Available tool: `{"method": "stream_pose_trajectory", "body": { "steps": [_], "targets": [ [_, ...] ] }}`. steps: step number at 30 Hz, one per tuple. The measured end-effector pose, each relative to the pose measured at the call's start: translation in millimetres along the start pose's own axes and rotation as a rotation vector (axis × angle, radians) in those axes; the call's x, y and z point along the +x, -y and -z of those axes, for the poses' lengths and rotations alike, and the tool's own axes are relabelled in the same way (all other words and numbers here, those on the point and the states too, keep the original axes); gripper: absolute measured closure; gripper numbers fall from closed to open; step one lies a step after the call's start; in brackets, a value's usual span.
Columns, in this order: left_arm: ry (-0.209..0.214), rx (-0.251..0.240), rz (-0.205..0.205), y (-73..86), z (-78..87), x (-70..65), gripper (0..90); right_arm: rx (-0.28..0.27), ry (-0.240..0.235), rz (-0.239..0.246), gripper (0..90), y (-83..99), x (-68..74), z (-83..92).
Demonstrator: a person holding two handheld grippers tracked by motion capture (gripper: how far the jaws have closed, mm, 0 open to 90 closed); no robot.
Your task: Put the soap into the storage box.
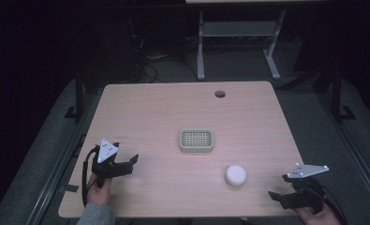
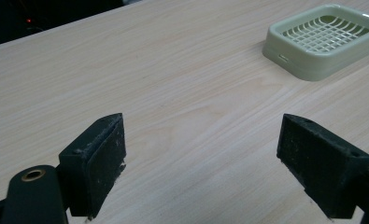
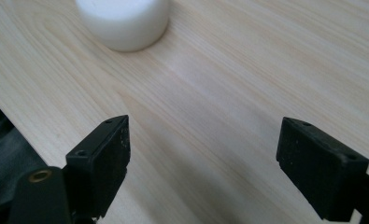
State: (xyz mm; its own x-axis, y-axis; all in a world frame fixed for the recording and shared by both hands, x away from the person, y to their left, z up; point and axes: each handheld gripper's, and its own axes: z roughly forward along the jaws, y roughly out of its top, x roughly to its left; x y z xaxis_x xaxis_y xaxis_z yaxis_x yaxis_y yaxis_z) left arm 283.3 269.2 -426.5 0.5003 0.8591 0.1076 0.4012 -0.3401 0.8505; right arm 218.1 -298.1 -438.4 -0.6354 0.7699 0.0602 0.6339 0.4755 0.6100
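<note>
Apparently both hand-held grippers, left (image 1: 129, 165) and right (image 1: 277, 186), hover low, jaws apart.

Each black claw (image 1: 126, 164) carries a grey three-cornered plate and trailing black cable; grey knit sleeve (image 1: 96, 214) at left wrist

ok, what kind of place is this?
Probably a lab or test room: a bare wooden table with a cable hole, loose cables on grey floor, another desk's metal legs behind, dark surroundings.

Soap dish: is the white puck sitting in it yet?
No, the white puck rests on the bare table nearer the right gripper, apart from the empty soap dish.
</note>
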Motion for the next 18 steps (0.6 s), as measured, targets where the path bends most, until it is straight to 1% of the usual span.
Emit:
{"method": "stream_pose_trajectory", "body": {
  "steps": [1, 3, 7, 13, 14, 15, 16, 18],
  "targets": [
    [0.0, -0.002, 0.002, -0.1, -0.3, -0.2, 15.2, 0.001, -0.01, -0.006, 16.8, -1.7, 0.6, 0.4],
    [0.002, 0.001, -0.001, -0.4, -0.3, -0.6, 15.2, 0.0, -0.011, 0.019, 16.8, -5.5, 1.0, -0.2],
    [0.005, 0.001, -0.002, 0.0, 0.5, -0.9, 15.2, 0.021, -0.024, 0.038, 16.7, -14.0, 2.1, -1.9],
    [0.006, -0.003, 0.002, 0.4, 1.4, 0.4, 15.2, 0.029, -0.038, 0.073, 16.2, -27.3, 5.9, -1.8],
    [0.007, -0.005, 0.002, 0.2, 1.4, 0.1, 15.2, 0.041, -0.041, 0.082, 16.2, -30.9, 7.7, -2.0],
    [0.007, -0.007, 0.002, 0.3, 1.0, -0.5, 15.2, 0.041, -0.041, 0.082, 16.2, -30.9, 7.7, -2.0],
    [0.007, 0.001, -0.005, 0.2, 0.9, -0.6, 15.2, 0.039, -0.044, 0.084, 16.2, -32.4, 8.2, -2.0],
    [0.01, 0.001, -0.007, 0.0, 0.7, -1.1, 15.2, 0.045, -0.048, 0.094, 16.2, -37.2, 9.0, -2.1]
  ]
}}
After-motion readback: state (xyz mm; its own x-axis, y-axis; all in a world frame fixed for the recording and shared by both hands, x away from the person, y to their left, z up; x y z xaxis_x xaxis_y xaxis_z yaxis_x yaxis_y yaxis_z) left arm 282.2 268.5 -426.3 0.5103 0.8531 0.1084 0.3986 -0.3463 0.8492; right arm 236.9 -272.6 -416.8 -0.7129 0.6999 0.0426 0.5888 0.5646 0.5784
